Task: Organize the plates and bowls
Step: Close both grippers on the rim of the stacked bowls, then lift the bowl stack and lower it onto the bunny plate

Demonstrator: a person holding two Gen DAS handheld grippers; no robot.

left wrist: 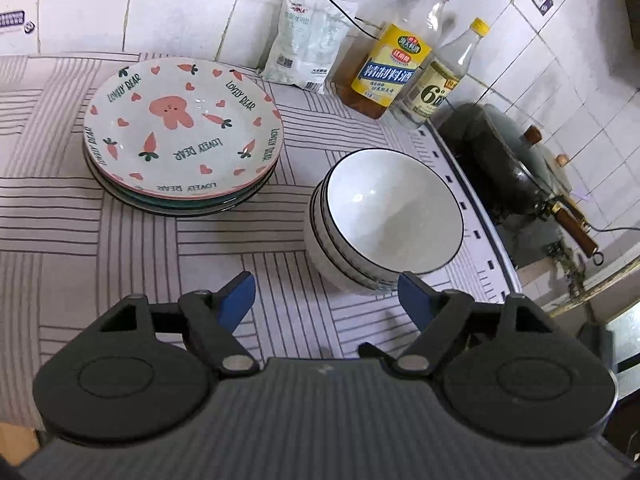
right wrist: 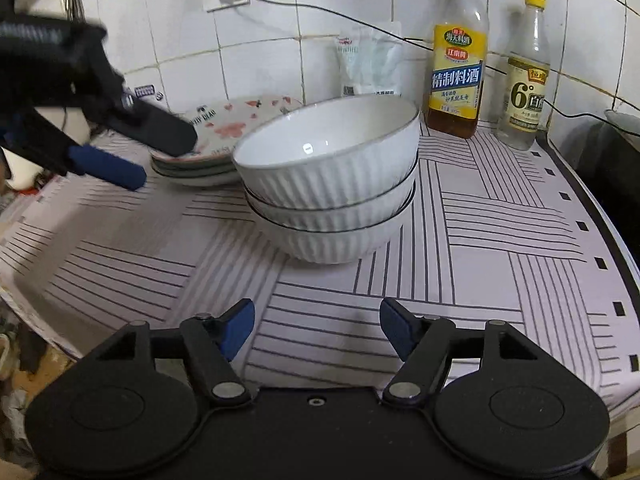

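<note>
A stack of plates (left wrist: 182,136) sits on the striped cloth (left wrist: 120,240) near the tiled wall, its top plate printed with a pink rabbit, carrots, hearts and the words LOVELY BEAR. To its right, apart from it, stands a stack of white ribbed bowls (left wrist: 384,220) with dark rims (three of them, counted from the right wrist view), nested one in another and upright.

The left gripper (left wrist: 326,300) hangs above the cloth just short of the bowls, its blue-padded jaws spread wide with only cloth showing between them; its right pad lies close to the lowest bowl's side, though whether it touches I cannot tell. In the right wrist view the same gripper shows at the far left, blurred, in front of the plates.

The right gripper (right wrist: 318,330) is also spread, nothing between its jaws, and stands on the near side of the bowls with bare cloth between.

Behind the bowls, against the wall, stand a yellow-labelled bottle (left wrist: 394,60) with amber liquid low in it, a clear bottle (left wrist: 440,84) with a yellow cap, and a white packet (left wrist: 308,48). A black cable (right wrist: 360,20) runs along the tiles. At the cloth's right edge a dark pan (left wrist: 516,172) with a wooden handle rests.
</note>
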